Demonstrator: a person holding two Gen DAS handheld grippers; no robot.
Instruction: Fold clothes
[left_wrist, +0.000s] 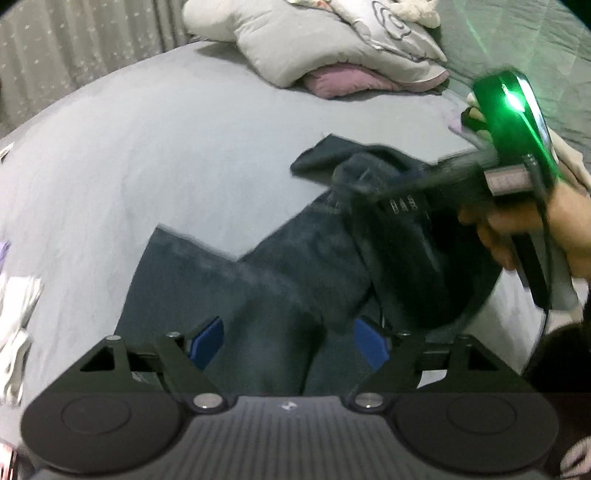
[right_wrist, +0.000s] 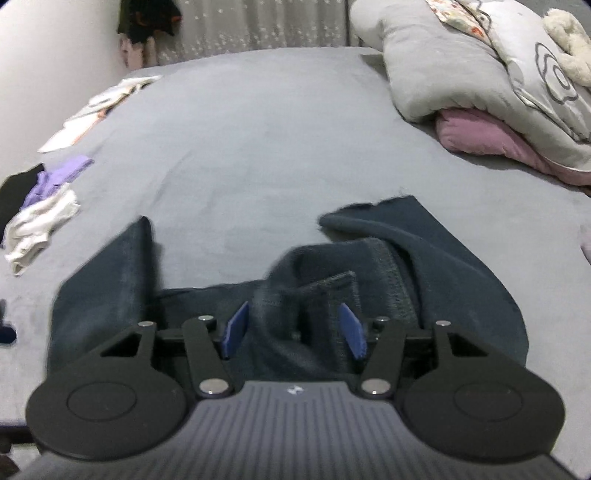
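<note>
Claws (left_wrist: 288, 343) (right_wrist: 293, 330) both open, tilted down over dark garment (left_wrist: 266, 280).

Your trousers (right_wrist: 443, 258) lie on the bed (right_wrist: 258, 147), right before you. Behind them to the right sits the duvet (right_wrist: 461, 74); small clothes (right_wrist: 40, 221) lie far left.
</note>
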